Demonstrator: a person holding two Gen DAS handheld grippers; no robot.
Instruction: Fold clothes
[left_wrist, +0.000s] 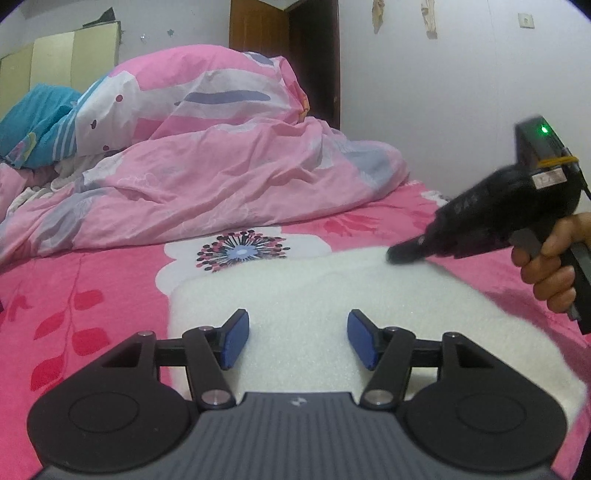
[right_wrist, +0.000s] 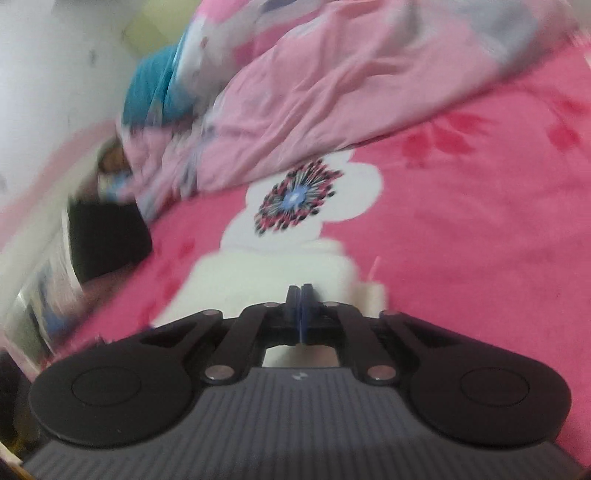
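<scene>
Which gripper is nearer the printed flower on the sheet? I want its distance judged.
Right. The right gripper, shut, sits at the white garment's far edge beside the flower; the left gripper, open, hangs back over the garment.

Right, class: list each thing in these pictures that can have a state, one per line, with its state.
White garment: folded, lying flat on the bed.
Pink duvet: crumpled in a heap.
Left hand-held gripper: open, nothing between its pads.
Right hand-held gripper: shut, holding nothing visible.

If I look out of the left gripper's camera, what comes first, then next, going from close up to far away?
left gripper → white fluffy garment → big white flower on the pink bedsheet → crumpled pink duvet → brown wooden door
</scene>
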